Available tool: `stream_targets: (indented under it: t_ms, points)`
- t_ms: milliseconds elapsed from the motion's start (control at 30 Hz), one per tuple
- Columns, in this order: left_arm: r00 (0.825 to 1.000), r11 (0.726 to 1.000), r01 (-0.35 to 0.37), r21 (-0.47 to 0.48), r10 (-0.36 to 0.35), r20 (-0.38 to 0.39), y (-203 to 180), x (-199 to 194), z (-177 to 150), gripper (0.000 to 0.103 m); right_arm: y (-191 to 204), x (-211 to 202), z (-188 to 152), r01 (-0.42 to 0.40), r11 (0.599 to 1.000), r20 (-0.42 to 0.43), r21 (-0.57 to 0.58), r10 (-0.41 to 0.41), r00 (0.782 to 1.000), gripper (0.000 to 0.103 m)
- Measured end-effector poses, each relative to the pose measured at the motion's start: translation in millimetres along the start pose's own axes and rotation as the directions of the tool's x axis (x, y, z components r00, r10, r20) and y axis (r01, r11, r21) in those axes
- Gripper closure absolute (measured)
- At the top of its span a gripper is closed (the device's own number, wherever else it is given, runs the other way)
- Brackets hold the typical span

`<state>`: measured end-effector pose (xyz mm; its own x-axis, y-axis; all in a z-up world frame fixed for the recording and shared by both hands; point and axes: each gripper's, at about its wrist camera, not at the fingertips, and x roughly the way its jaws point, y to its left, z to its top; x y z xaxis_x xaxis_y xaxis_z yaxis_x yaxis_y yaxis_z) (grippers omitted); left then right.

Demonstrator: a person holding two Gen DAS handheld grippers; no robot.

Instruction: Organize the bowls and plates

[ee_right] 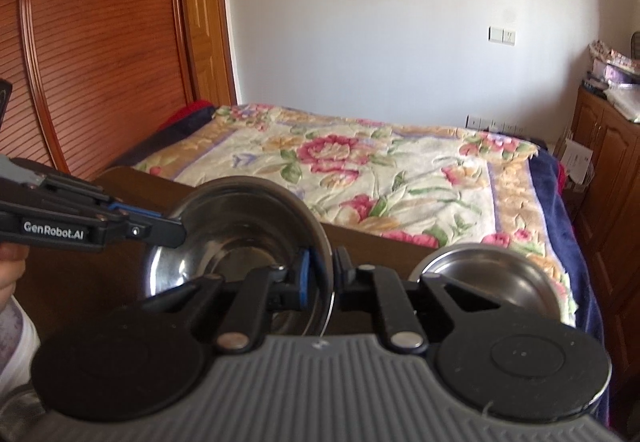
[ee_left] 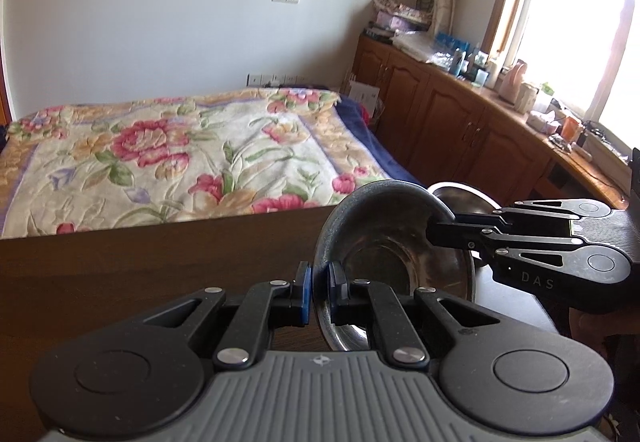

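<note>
because both grippers pinch its thin rim from opposite sides, the steel bowl (ee_left: 384,242) hangs tilted just above the dark wooden table (ee_left: 160,262), its open side turned toward the right gripper. it is likely light and stiff, not fragile, but the polished metal looks slippery, so the rim is the only sensible place to take hold, and two holds keep it from swinging. the left gripper (ee_left: 318,292) is clenched on the near rim, blue pads on either side of the edge. the right gripper (ee_right: 324,278) is likewise clamped on the opposite rim. the bowl is round, shiny, slightly smudged inside, with a flat base. a second steel bowl (ee_right: 484,274) sits on the table just beyond it, toward the floral bedspread (ee_left: 180,154).
</note>
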<state>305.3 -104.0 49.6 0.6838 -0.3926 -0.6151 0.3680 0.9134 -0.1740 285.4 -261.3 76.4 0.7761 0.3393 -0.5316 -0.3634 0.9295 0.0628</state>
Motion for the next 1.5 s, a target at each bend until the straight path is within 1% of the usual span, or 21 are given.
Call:
stream_targets:
  t_ms: [400, 800, 1100, 1267, 1500]
  points:
    - [0.997, 0.998, 0.022, 0.051, -0.026, 0.075, -18, -54, -5, 0.094, 16, -47, 3, 0.027, 0.999, 0.075, -0.018, -0.026, 0.997, 0.089]
    - [0.994, 0.996, 0.050, 0.078, -0.057, 0.094, -29, -96, -39, 0.094, 39, -77, -14, 0.035, 0.999, 0.093, -0.025, -0.033, 0.995, 0.089]
    - [0.993, 0.994, 0.090, 0.062, -0.094, 0.073, -30, -107, -73, 0.094, 54, -87, -37, 0.047, 0.998, 0.071, -0.030, -0.044, 0.997, 0.089]
    - [0.993, 0.993, 0.093, 0.079, -0.098, 0.068, -36, -111, -90, 0.094, 60, -94, -48, 0.050, 0.998, 0.060, -0.035, -0.048, 0.997, 0.089]
    - [0.992, 0.992, 0.112, 0.062, -0.116, 0.059, -37, -114, -112, 0.094, 65, -99, -66, 0.042, 0.999, 0.038, -0.017, -0.041, 0.998, 0.088]
